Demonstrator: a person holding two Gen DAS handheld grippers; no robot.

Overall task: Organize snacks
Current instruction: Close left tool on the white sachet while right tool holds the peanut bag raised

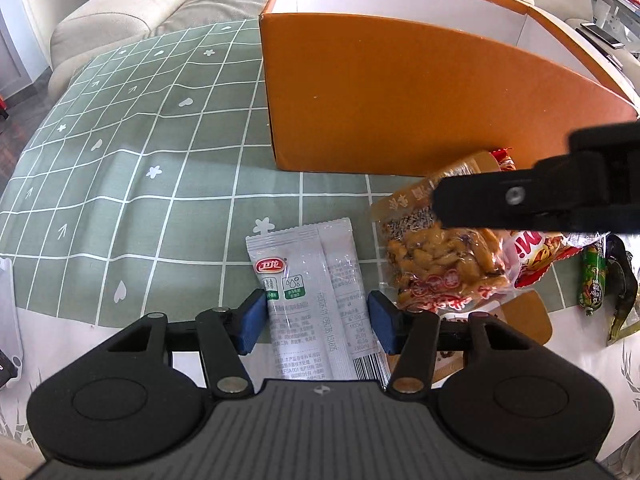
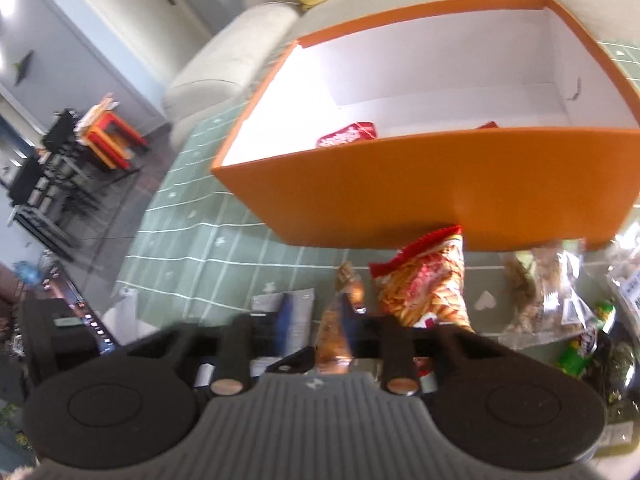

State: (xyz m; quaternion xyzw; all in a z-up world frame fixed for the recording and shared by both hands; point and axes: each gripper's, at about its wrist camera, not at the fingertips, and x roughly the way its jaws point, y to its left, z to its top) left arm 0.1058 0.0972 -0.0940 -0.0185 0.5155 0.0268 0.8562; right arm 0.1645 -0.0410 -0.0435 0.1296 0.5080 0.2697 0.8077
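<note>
- Left wrist view: orange box (image 1: 400,96), open-topped with white inner walls, stands on the green grid-patterned cloth (image 1: 132,176) (white hearts, flowers and arrows printed in the squares). It is the largest item and sits beyond both grippers.
- Right wrist view looks into the same box: a red packet (image 2: 348,135) lies on its white floor near the front wall, and a second red corner shows further right.
- Clear pack of yellow-brown pieces (image 1: 444,256), orange-edged with red print at its lower end, is lifted off the cloth just before the box front. The right gripper (image 1: 440,204) is clamped on its upper part.
- Red-and-yellow snack bag (image 2: 426,284) lies on the cloth just beside that pack, its top edge touching the box front.
- Grey sachet (image 1: 316,296), long and flat, carries a red logo, green icons and small print, with a barcode at its near end. It lies flat on the cloth, well short of the box.
- Left gripper (image 1: 316,320) is spread wide, one blue pad on either side of the sachet; contact cannot be confirmed.
- Green-wrapped sausage stick (image 1: 592,276) lies at far right.
</note>
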